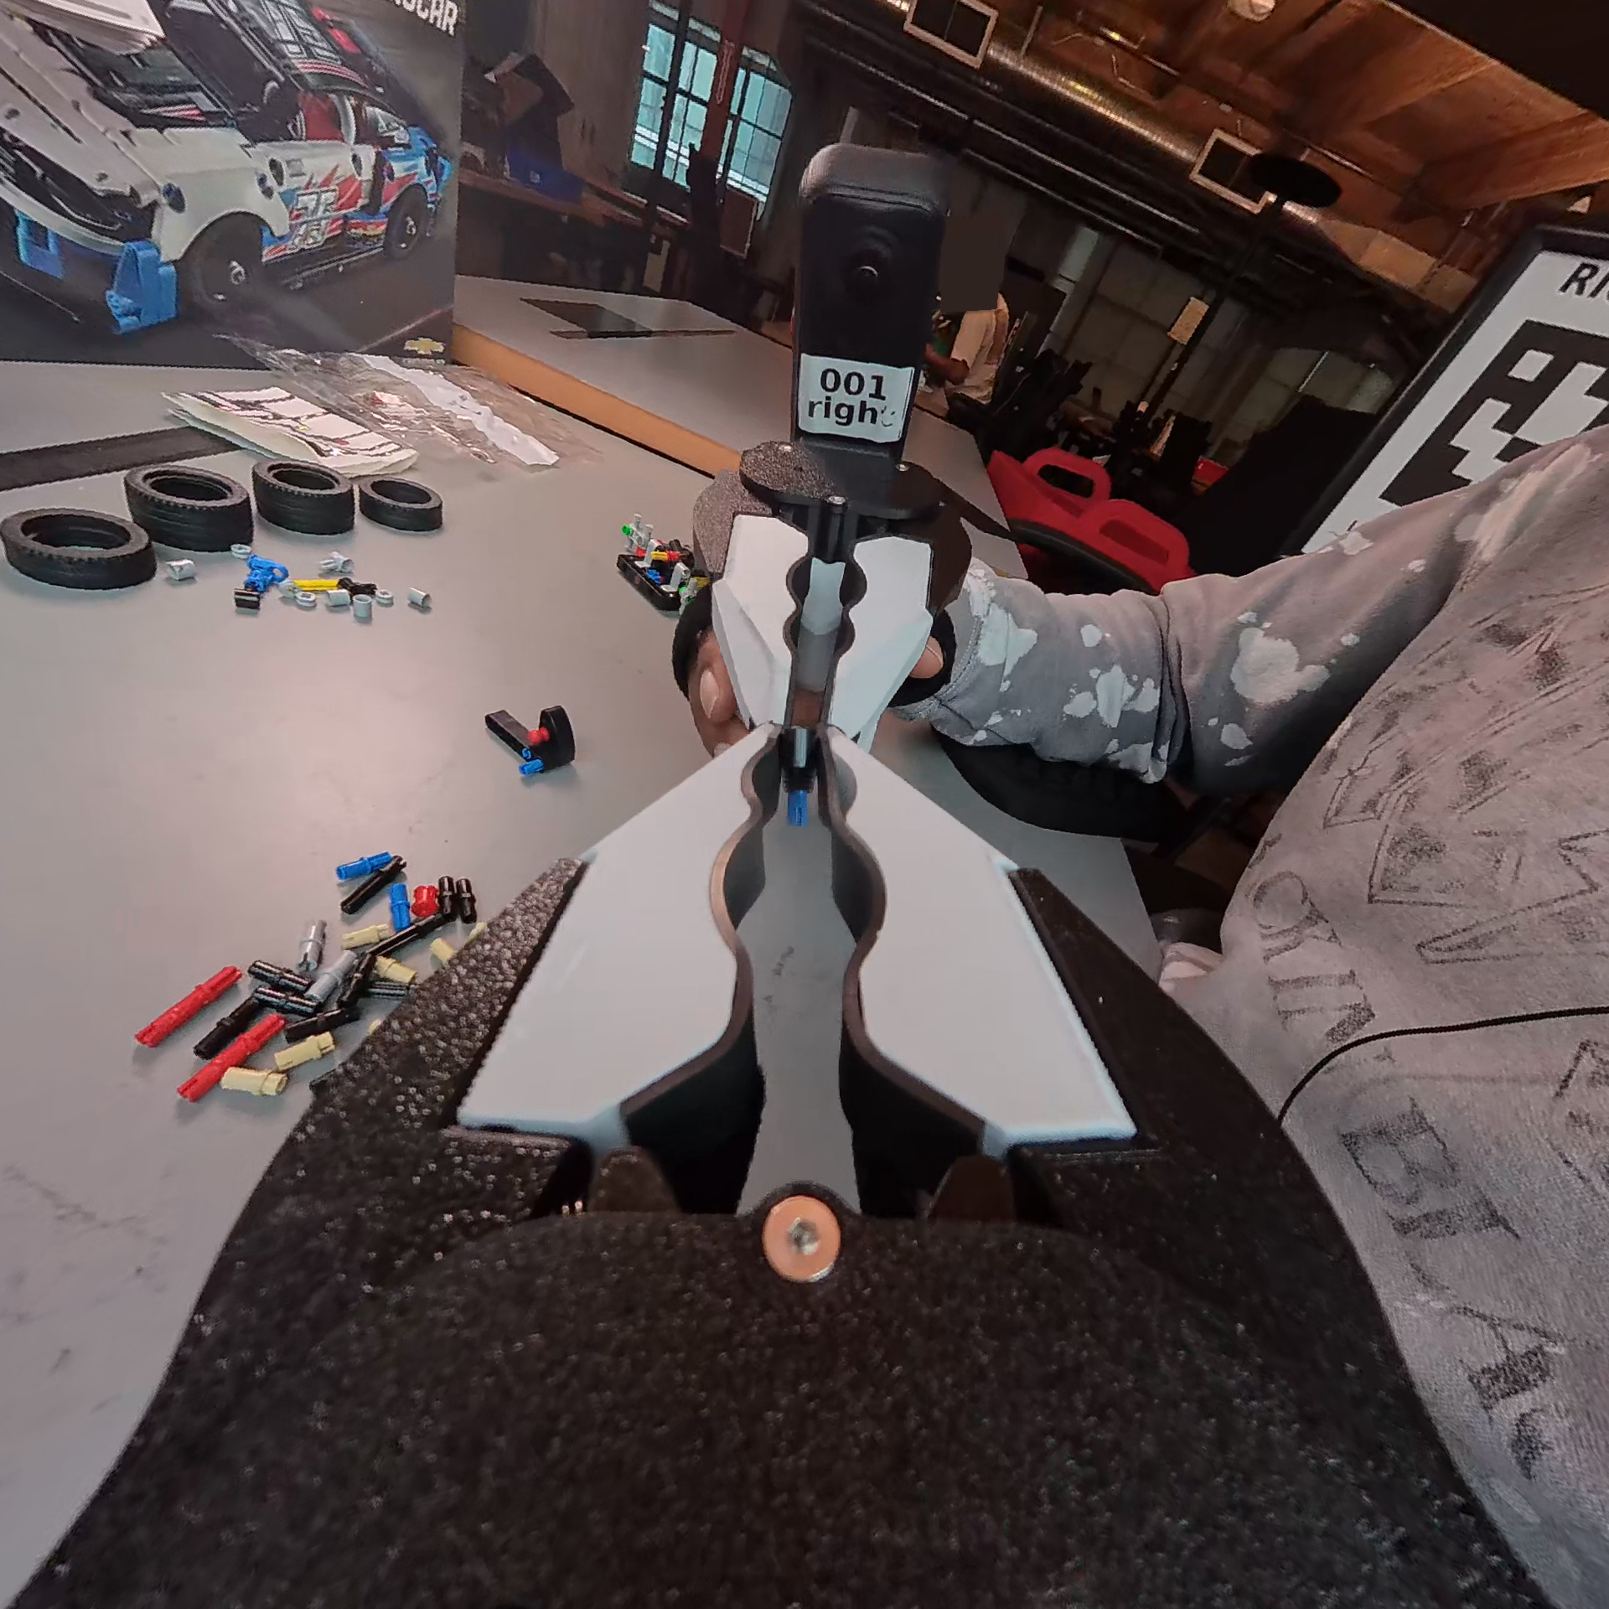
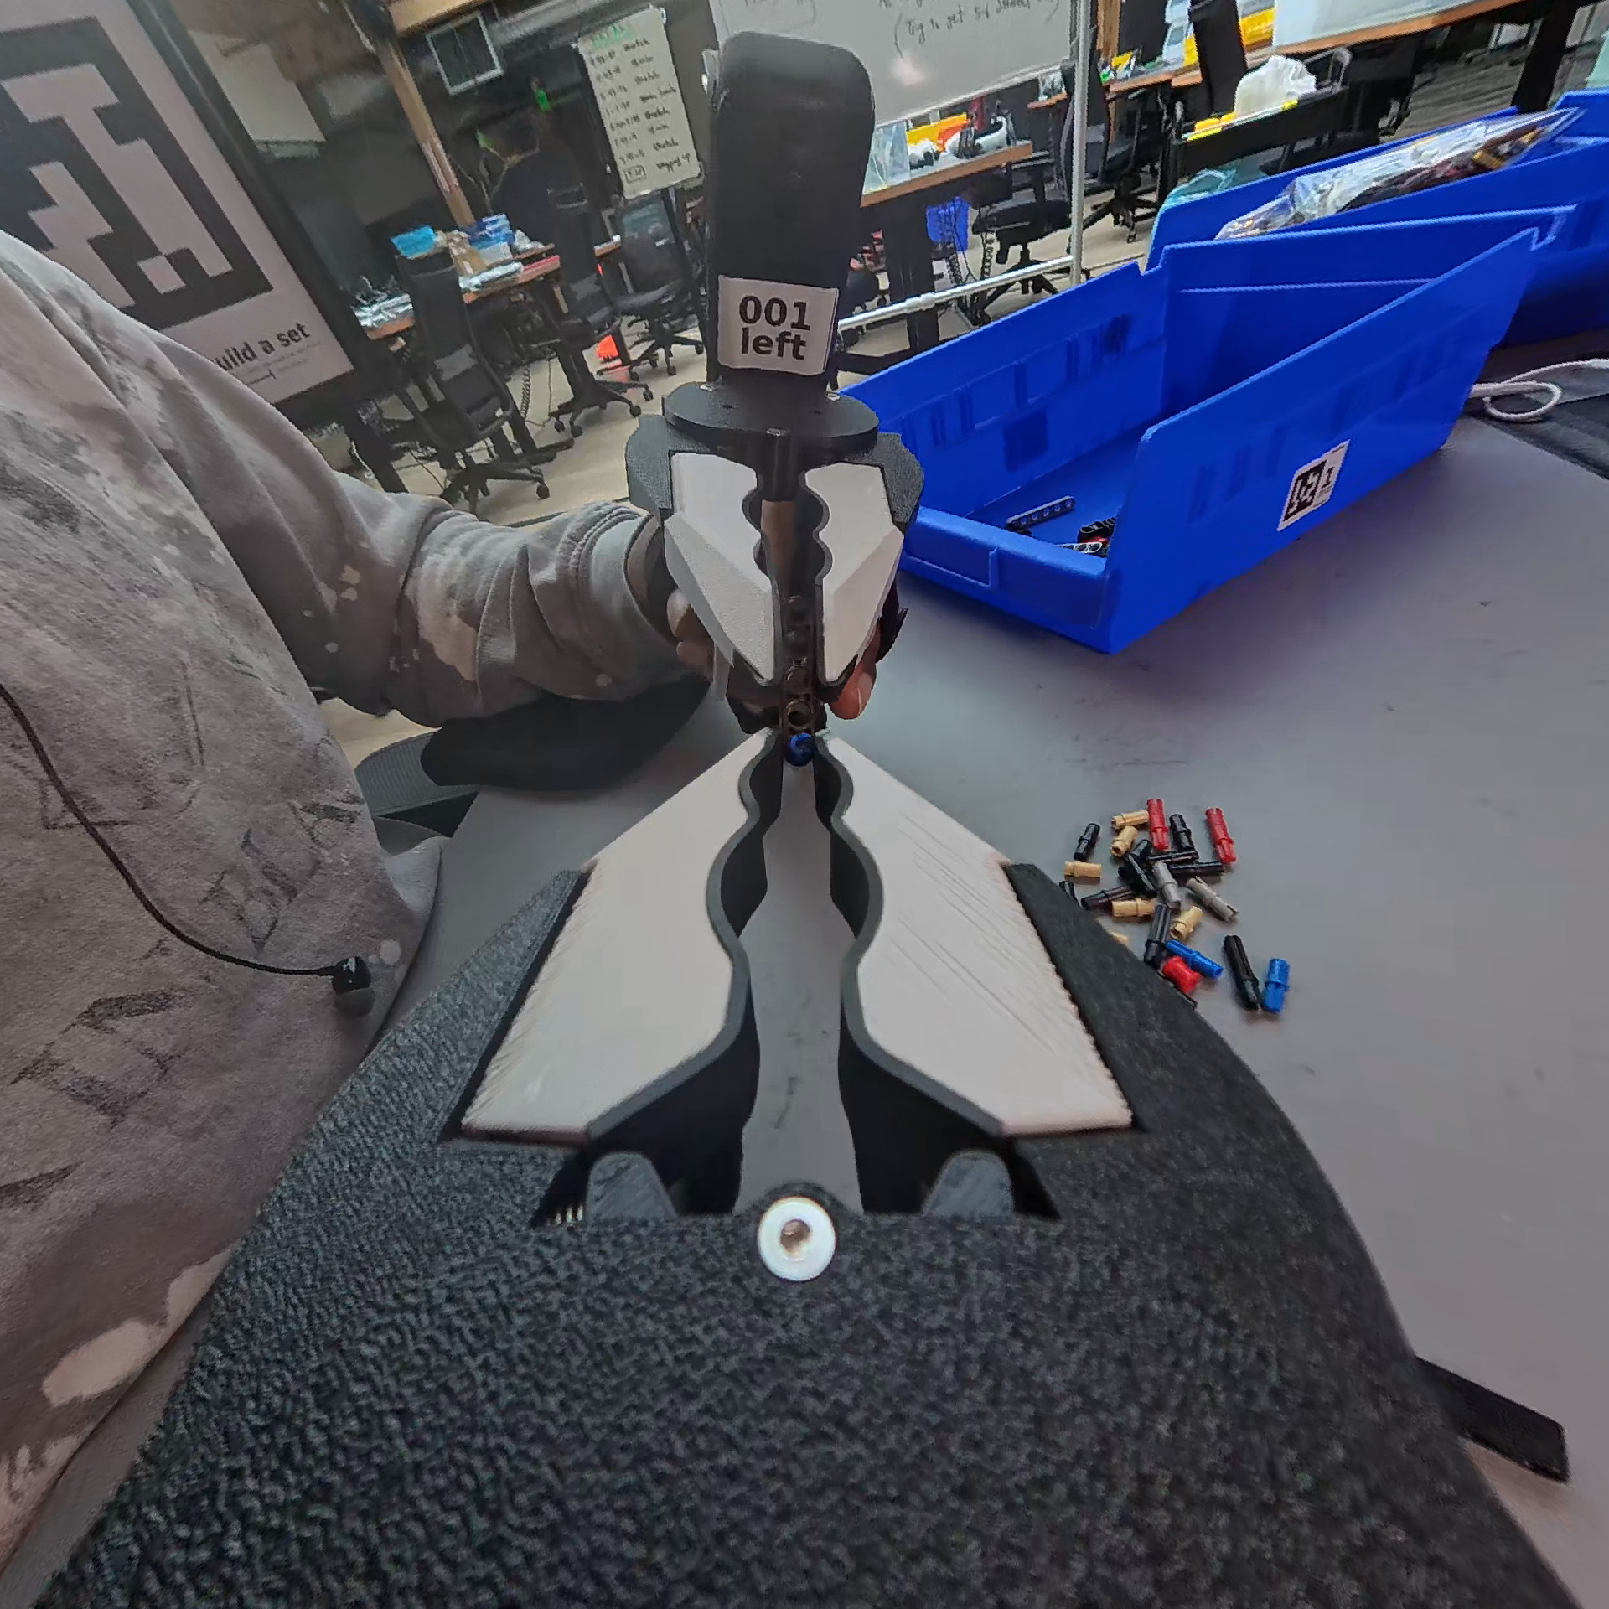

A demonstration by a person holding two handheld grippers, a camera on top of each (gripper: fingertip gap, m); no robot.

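Black-shelled with pale fingers, our left gripper [image 1: 797, 753] is clamped on a black holed beam [image 2: 794, 640] that runs lengthwise between its fingers. Our right gripper [image 2: 797, 744] meets it tip to tip above the grey table [image 1: 218, 740], its fingers pinched on a small blue pin [image 2: 799, 749] right at the beam's end. We cannot tell whether the pin is seated in the beam.

On the table just beside the grippers we see a loose pile of pins [image 1: 305, 975] in red, black, tan, blue and grey. A little beyond lies a small black assembly [image 1: 535, 736] with a red and a blue peg. Farther off, four black tyres [image 1: 305, 496] sit in a row, with small grey and blue parts scattered before them. Behind the tyres stands a box [image 1: 218, 174] printed with a race car. On the other side, a blue bin [image 2: 1262, 418] rests on the table with a few dark parts inside.
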